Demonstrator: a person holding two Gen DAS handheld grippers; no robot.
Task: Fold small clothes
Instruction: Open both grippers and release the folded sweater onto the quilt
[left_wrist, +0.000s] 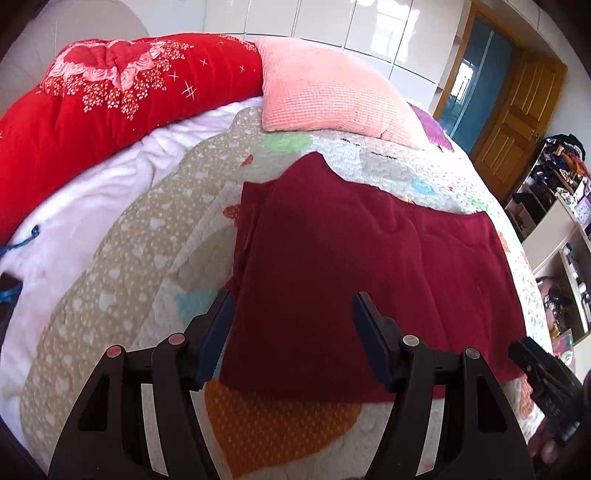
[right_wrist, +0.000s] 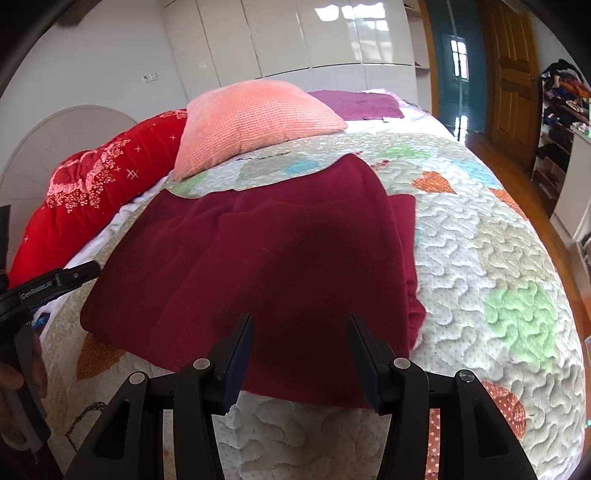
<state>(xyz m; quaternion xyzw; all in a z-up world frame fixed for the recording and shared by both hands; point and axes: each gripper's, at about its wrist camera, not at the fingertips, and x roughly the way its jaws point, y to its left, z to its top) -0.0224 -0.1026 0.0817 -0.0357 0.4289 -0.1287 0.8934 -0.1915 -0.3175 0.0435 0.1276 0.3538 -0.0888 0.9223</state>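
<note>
Dark red garment (left_wrist: 369, 266) spread flat on patchwork quilt (right_wrist: 480, 258), partly folded, one edge doubled under. Left gripper (left_wrist: 291, 306) above near hem, jaws wide apart, nothing between. Right gripper (right_wrist: 300, 325) likewise over near edge, jaws parted, empty. Pink pillow (right_wrist: 255, 118) and red duvet (left_wrist: 92, 103) beyond.

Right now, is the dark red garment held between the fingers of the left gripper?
No, the left gripper hangs open above the dark red garment, which lies flat on the quilt.
</note>
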